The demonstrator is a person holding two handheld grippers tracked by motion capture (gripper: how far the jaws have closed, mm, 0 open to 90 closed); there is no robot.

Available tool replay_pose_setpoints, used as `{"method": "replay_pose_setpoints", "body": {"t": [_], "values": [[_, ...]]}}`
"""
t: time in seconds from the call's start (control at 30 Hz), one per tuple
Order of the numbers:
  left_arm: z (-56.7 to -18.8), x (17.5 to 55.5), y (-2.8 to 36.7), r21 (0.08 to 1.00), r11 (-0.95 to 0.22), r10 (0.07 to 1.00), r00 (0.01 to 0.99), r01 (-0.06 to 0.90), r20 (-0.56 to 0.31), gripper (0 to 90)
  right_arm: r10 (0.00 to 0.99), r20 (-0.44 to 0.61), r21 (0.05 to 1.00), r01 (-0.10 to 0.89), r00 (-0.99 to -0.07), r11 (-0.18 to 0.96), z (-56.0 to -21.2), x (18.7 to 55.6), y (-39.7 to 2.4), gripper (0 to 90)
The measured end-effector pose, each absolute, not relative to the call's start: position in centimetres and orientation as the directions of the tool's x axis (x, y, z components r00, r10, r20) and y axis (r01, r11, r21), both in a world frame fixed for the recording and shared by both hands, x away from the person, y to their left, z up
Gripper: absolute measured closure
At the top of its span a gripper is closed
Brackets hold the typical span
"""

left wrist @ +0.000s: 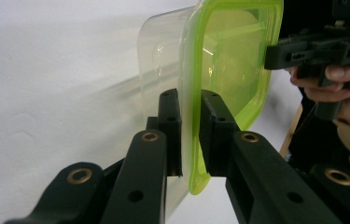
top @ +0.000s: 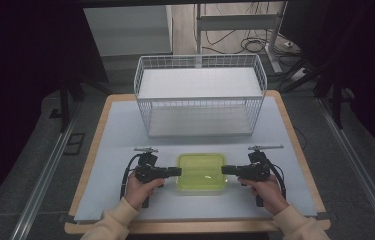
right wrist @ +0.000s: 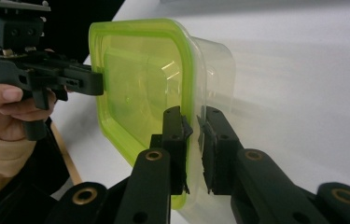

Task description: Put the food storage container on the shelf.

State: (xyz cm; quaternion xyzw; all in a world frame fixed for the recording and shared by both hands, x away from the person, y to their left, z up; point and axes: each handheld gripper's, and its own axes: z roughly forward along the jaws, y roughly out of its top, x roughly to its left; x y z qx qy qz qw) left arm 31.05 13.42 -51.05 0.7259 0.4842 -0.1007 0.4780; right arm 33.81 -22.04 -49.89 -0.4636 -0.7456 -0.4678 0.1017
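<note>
A clear food container with a lime-green lid point(top: 201, 172) lies flat on the white mat near the table's front. My left gripper point(top: 179, 171) comes in level from the left, its jaws closed over the lid's left rim. My right gripper point(top: 223, 170) mirrors it on the right rim. In the left gripper view the two black jaws point(left wrist: 190, 100) pinch the green rim of the container point(left wrist: 228, 60), and the other gripper point(left wrist: 275, 56) holds the far edge. The right gripper view has its jaws point(right wrist: 193, 116) clamped on the rim of the container point(right wrist: 135, 79).
A white wire basket point(top: 200, 102) stands behind the container at the back of the table, open at the top. The white mat point(top: 120, 135) covers the wooden table, with bare strips to the left and right of the container. Cables trail from both grippers.
</note>
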Motion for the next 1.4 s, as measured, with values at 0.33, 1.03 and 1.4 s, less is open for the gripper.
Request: {"method": "replay_pose_setpoints", "body": {"t": [0.33, 1.03, 1.4], "values": [[-50.3, 30.7, 13.6, 0.625, -0.062, 0.601, 0.529, 0.778, -0.599, 80.3, 0.587, 0.577, 0.635, 0.764, -0.568, 0.114, -49.1, 33.4, -22.0, 81.0], [-48.7, 30.6, 13.8, 0.668, -0.061, 0.604, 0.561, 0.741, -0.567, 80.3, 0.573, 0.559, 0.68, 0.726, -0.6, 0.097, -47.8, 33.2, -22.0, 81.0], [-46.9, 31.1, 14.1, 0.695, -0.058, 0.596, 0.583, 0.717, -0.552, 80.3, 0.569, 0.53, 0.718, 0.69, -0.628, 0.092, -46.1, 33.5, -21.8, 81.0]]}}
